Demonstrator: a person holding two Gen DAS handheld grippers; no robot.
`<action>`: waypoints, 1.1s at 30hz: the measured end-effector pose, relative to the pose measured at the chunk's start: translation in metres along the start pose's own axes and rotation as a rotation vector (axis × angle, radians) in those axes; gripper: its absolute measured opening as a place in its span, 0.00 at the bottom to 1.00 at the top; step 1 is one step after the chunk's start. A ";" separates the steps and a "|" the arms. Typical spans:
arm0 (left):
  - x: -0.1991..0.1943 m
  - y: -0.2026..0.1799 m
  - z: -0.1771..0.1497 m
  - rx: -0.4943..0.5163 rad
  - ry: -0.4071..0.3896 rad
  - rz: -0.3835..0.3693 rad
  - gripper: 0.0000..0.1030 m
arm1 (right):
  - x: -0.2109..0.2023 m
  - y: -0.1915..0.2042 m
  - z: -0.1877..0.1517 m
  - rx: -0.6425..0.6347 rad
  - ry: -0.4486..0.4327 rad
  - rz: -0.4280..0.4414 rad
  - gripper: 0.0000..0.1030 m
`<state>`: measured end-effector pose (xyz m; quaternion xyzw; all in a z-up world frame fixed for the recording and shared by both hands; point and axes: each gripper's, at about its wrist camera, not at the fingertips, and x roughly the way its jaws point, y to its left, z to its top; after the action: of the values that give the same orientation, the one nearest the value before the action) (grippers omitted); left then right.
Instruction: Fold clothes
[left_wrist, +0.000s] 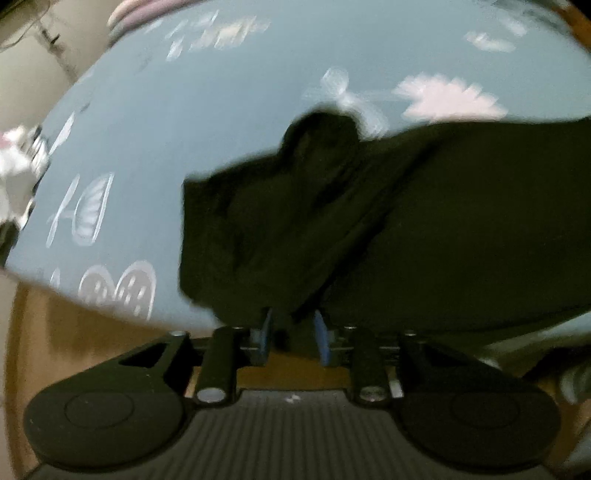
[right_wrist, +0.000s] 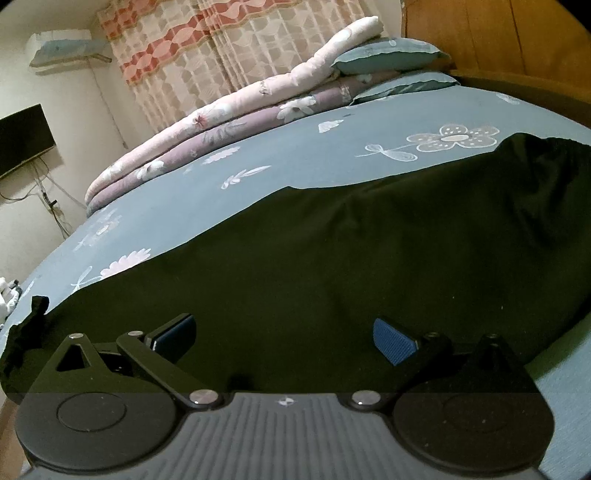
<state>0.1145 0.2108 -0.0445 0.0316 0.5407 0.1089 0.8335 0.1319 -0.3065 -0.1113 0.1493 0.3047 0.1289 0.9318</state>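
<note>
Left hand-held gripper (left_wrist: 293, 332) pinches dark, creased garment (left_wrist: 406, 221); right hand-held gripper (right_wrist: 284, 338) gapes over it.

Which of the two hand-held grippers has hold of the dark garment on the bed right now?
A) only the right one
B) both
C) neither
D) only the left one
D: the left gripper has its blue pads drawn close together on a bunched edge of the dark garment, while the right gripper hangs wide open above the cloth, nothing between its pads.
</note>
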 end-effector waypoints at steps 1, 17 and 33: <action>-0.005 -0.005 0.005 0.010 -0.021 -0.017 0.38 | 0.001 0.001 0.000 -0.005 0.000 -0.003 1.00; 0.066 -0.070 0.058 0.224 -0.044 0.188 0.45 | 0.003 0.005 -0.001 -0.046 0.007 -0.025 1.00; 0.055 0.005 0.038 0.036 -0.109 0.054 0.46 | 0.007 0.013 -0.004 -0.113 0.012 -0.063 1.00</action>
<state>0.1698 0.2297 -0.0770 0.0671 0.4954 0.1199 0.8577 0.1331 -0.2914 -0.1133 0.0860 0.3069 0.1175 0.9405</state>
